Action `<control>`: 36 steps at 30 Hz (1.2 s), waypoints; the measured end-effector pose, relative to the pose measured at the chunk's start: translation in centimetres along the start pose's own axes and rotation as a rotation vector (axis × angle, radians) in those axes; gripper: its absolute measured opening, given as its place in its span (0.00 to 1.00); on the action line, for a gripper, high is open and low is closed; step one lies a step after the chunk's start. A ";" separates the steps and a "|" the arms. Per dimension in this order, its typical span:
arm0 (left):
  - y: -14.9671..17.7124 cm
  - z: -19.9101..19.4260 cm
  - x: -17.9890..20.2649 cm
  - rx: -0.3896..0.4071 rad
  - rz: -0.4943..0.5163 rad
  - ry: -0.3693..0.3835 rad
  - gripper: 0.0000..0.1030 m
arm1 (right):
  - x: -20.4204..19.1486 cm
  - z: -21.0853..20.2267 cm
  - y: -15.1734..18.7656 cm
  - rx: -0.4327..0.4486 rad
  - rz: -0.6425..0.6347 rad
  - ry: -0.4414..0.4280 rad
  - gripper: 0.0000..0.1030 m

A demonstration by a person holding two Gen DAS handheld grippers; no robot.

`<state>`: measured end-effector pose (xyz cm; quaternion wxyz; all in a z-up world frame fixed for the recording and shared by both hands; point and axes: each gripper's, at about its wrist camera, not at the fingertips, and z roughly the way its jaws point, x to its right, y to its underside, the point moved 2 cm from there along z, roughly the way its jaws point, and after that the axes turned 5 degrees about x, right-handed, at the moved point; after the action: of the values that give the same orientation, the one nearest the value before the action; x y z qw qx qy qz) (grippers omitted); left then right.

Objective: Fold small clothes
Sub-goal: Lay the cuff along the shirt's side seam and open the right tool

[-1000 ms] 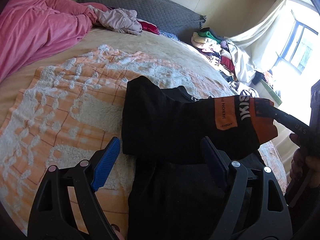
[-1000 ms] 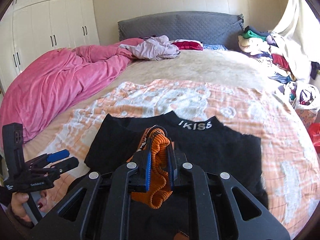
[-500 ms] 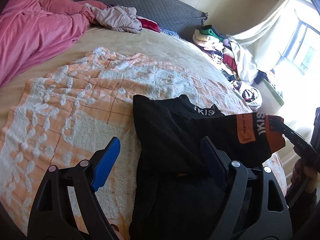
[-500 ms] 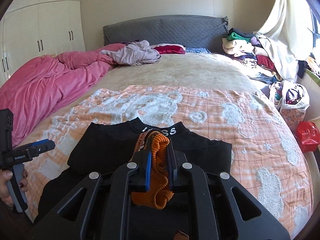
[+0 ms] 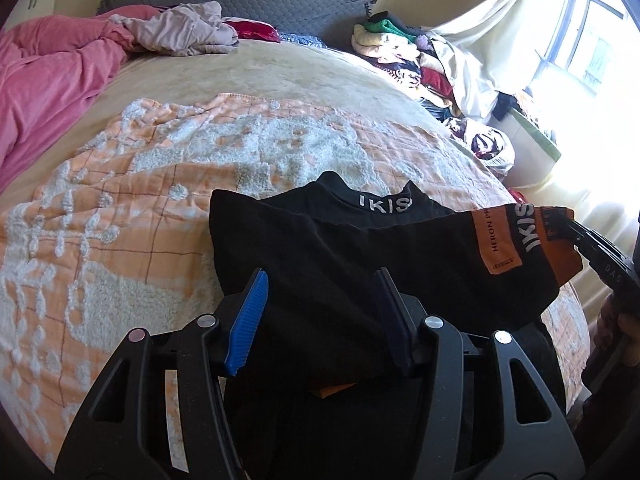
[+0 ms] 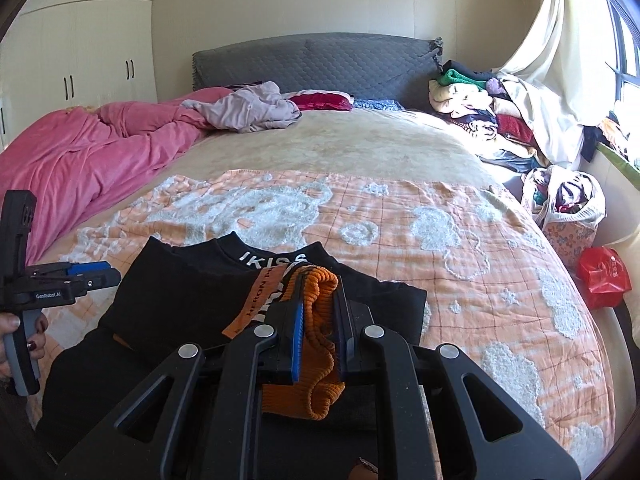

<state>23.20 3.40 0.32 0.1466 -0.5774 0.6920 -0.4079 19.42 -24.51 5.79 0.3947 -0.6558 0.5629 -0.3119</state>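
Wide bed (image 6: 360, 152) with grey quilted headboard (image 6: 320, 64), pink duvet (image 6: 80, 152) bunched at left, orange-and-white blanket (image 6: 400, 216) across the near end. Cream wardrobe (image 6: 80, 48) beyond. Bright window (image 5: 588, 40) at right, pale curtain (image 6: 560, 40) drawn aside.

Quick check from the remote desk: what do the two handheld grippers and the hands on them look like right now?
Both are black plastic clamp-style frames with silver pivot pins and ribbed blue pads. The left gripper has a grey pistol handle, an upright black block at the back and white "GenRobot.AI" lettering on its side; the hand on it wears dark red nail polish. The right gripper has the same build. No cables or sleeves are visible.
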 end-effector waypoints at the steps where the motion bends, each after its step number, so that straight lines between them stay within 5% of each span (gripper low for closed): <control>1: 0.0 0.4 0.1 -0.009 0.005 0.004 0.45 | 0.2 0.1 0.2 0.000 0.003 0.001 0.11; 12: 2.5 4.5 -0.1 -0.154 0.065 -0.058 0.46 | 2.1 1.6 2.3 -0.029 0.047 0.025 0.09; 27: 2.1 3.3 1.7 -0.106 0.127 -0.037 0.46 | 2.8 2.3 4.3 -0.091 0.016 0.163 0.13; 36: 3.5 4.7 1.7 -0.169 0.139 -0.076 0.47 | -1.9 3.1 5.1 -0.133 -0.048 -0.014 0.17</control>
<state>23.50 -0.04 -4.72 0.1513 -0.5534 0.7562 -0.3147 19.21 -22.37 -0.13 0.3464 -0.6961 0.5638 -0.2786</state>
